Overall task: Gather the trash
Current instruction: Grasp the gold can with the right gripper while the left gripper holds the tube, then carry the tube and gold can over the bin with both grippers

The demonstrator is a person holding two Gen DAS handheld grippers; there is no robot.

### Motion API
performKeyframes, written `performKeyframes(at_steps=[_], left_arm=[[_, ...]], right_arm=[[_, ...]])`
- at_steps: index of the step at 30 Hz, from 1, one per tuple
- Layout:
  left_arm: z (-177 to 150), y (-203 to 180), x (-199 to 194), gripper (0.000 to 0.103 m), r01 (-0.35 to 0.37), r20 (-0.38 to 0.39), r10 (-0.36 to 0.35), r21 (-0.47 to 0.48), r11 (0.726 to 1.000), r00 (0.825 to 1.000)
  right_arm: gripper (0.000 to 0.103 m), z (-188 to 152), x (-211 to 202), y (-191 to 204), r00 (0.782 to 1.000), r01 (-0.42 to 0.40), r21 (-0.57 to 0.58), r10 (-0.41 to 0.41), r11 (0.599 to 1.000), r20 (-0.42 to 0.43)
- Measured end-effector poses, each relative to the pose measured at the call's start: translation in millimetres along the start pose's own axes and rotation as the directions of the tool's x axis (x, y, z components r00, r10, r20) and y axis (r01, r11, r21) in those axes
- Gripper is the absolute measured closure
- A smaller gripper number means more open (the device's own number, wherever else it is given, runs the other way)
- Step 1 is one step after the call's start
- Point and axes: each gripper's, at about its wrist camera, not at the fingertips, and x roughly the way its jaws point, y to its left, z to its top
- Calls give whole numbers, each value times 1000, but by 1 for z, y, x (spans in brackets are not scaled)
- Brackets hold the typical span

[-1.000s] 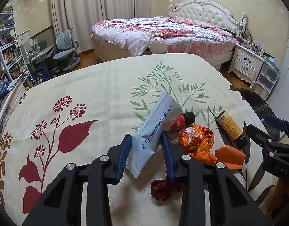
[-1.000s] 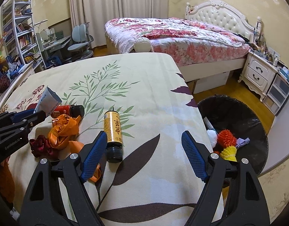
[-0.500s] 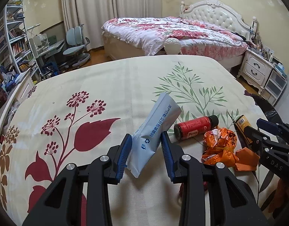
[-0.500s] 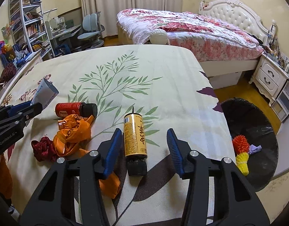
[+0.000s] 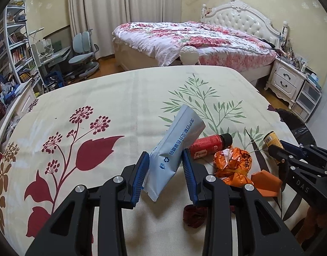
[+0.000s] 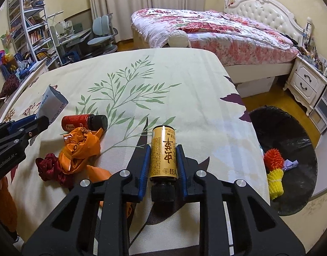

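My left gripper (image 5: 164, 166) is shut on a pale blue pouch (image 5: 176, 149) and holds it tilted above the tablecloth. My right gripper (image 6: 163, 159) is shut on a yellow bottle (image 6: 163, 155) with a black cap, lying on the cloth. A red bottle (image 5: 208, 144) (image 6: 82, 121), crumpled orange plastic (image 5: 232, 166) (image 6: 78, 149), an orange scrap (image 5: 265, 181) and a dark red cloth wad (image 6: 51, 168) lie between the grippers. A black-lined trash bin (image 6: 291, 132) stands on the floor right of the table, with orange and yellow spiky items inside.
The table (image 5: 120, 98) has a cream floral cloth; its right edge runs beside the bin. Behind stand a bed (image 5: 195, 36), a nightstand (image 5: 287, 81), a desk with chairs (image 5: 84, 51) and a bookshelf (image 5: 12, 49).
My right gripper has closed its fingers around the yellow bottle. My left gripper has lifted and shifted a little with the pouch still in it.
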Motion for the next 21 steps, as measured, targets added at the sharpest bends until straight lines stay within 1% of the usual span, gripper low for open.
performKeyframes(at_steps=[9, 21], left_arm=[[10, -20, -14, 67, 24, 37, -24, 0, 1000, 999], [22, -71, -20, 67, 86, 57, -88, 44, 995, 994]], right_arm=[[80, -5, -21, -22, 999, 17, 44, -19, 999, 40], [80, -8, -54, -72, 991, 71, 132, -85, 989, 101]])
